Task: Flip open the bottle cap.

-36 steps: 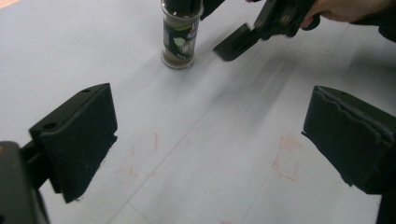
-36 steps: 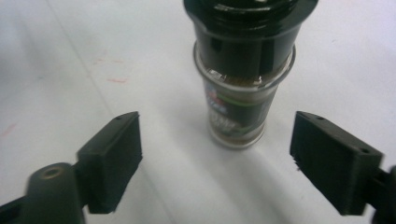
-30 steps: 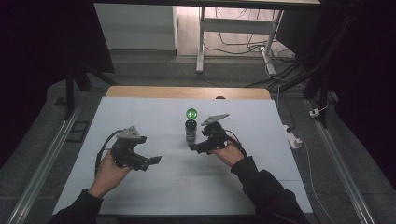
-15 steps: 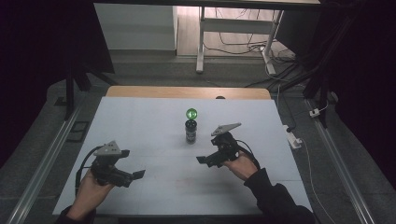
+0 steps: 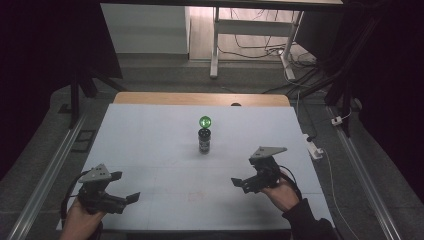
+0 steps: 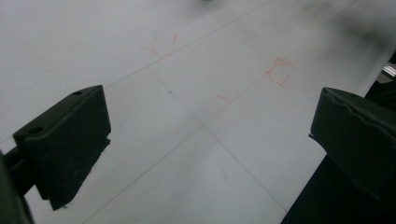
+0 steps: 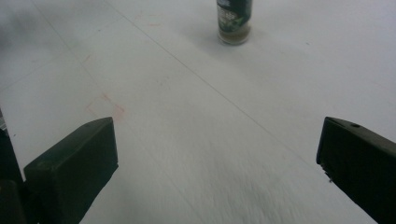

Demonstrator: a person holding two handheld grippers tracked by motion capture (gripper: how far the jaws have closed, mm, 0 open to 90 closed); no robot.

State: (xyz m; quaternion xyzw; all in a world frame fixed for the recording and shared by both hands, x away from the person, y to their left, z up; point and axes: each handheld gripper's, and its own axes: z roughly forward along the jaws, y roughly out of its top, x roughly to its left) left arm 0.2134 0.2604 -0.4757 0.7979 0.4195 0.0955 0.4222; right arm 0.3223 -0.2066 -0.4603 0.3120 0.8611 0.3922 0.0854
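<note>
A small dark bottle [image 5: 204,141] stands upright mid-table with a green ball [image 5: 204,121] resting on its top. Its lower part also appears at the top of the right gripper view as the bottle [image 7: 234,21]. My right gripper [image 5: 242,180] is at the near right, well away from the bottle and pointing left. Its jaws have just been opening and now stand wide open [image 7: 217,163] with nothing between them. My left gripper [image 5: 126,186] is at the near left corner, open [image 6: 210,135] over bare table.
The white table [image 5: 150,135] has a wooden strip along its far edge [image 5: 200,98]. A faint red square mark [image 7: 105,108] lies on the surface between the hands. A power strip [image 5: 314,148] lies off the right edge. Dark floor and metal rails flank the table.
The right gripper left the bottle and moved back toward the near right. The left gripper drew back to the near left corner. Bottle and ball stayed put.
</note>
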